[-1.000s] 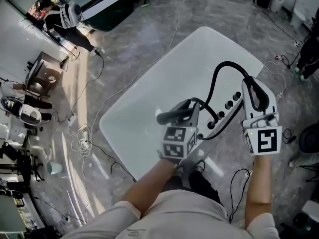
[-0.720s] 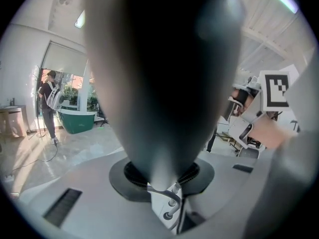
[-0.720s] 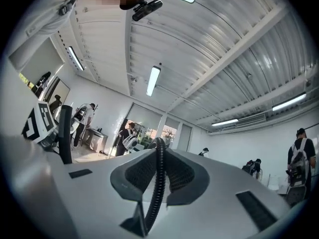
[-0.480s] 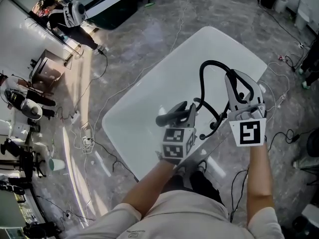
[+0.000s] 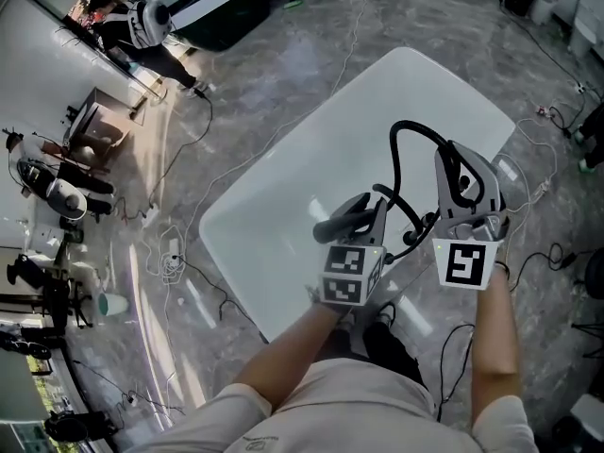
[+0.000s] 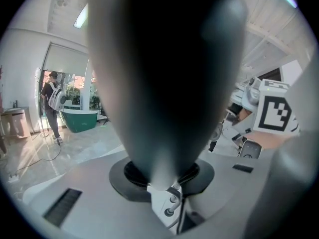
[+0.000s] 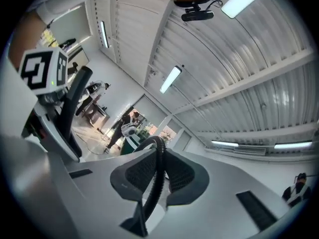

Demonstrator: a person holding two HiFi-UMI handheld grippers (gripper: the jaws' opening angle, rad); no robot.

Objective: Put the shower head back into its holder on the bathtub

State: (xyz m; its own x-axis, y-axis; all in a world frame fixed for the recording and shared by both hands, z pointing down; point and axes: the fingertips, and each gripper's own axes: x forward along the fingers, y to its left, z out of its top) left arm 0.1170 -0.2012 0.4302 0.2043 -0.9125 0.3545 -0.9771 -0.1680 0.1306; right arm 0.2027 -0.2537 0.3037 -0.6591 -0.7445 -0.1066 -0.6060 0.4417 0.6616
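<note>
Since a second ago the right tool has come closer to the left tool and has rolled a bit. The black knobs that showed between them are now hidden. The left tool has hardly moved.

From the head view, both tools are held over the edge of the white bathtub that is nearest the person. The left tool holds the black shower head, which lies sideways across its tip. The black hose goes up from there in a tall loop, bends over and comes down into the right tool, which grips it. The bathtub stands on a grey floor with thin cables lying on it.

From the left gripper view, the shower head is a big dark shape that fills the middle. The left tool is closed on it, and its round dark pads press on the bottom of it. The right tool's cube with its square marker shows on the right.

From the right gripper view, the right tool is closed narrow on the hose. The hose runs up between the two dark pads and curls away to the left. The left tool's cube shows at the upper left.
</note>
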